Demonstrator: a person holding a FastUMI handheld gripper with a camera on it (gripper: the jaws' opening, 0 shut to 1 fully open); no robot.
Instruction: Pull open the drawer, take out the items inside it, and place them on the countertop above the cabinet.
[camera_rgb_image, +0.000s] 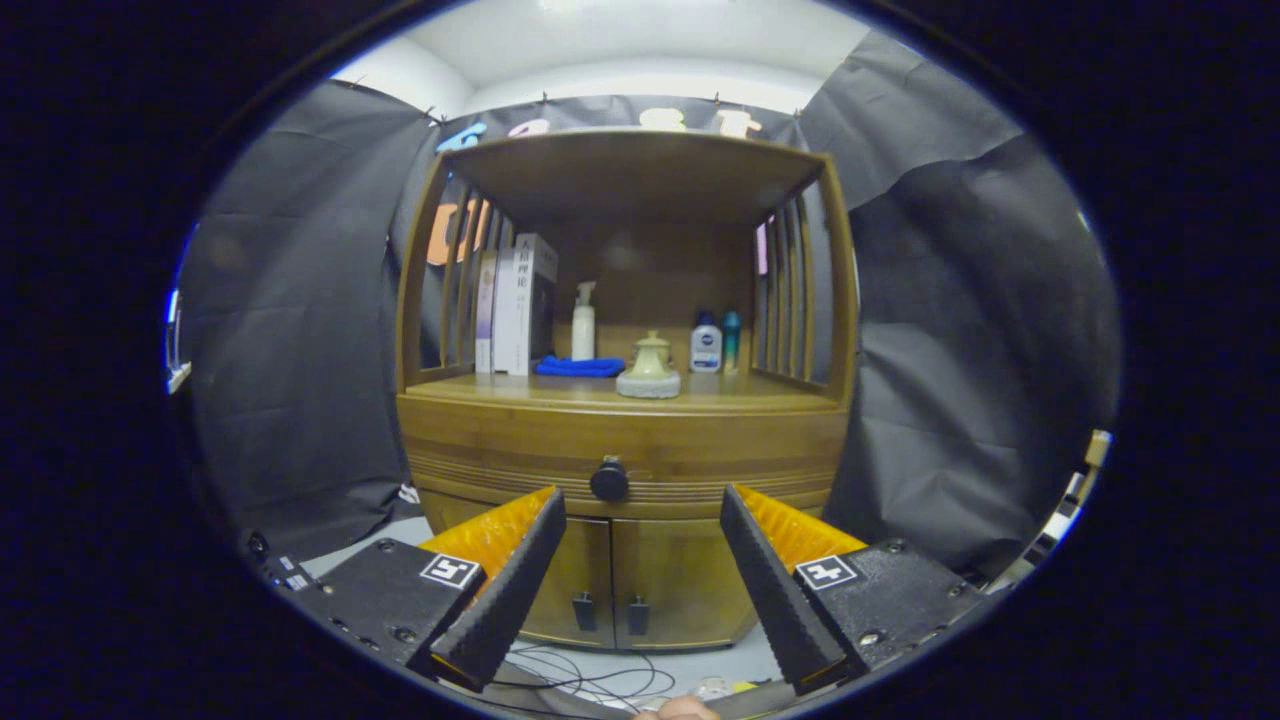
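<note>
The wooden cabinet (625, 440) stands ahead against the booth wall. Its drawer (620, 465) sits flush and closed, the round knob (609, 481) beyond the claw's fingers, between their tips. The worktop (740, 392) above carries books (515, 305) at far left, a pump bottle (583, 322), a blue cloth (579, 367), a lidded pot (649, 366) and two small bottles (717, 343) at right. The drawer's contents are hidden. This fits either a drawer yet to be pulled or one emptied and shut again. The claw (643, 520) is spread wide, holding nothing.
</note>
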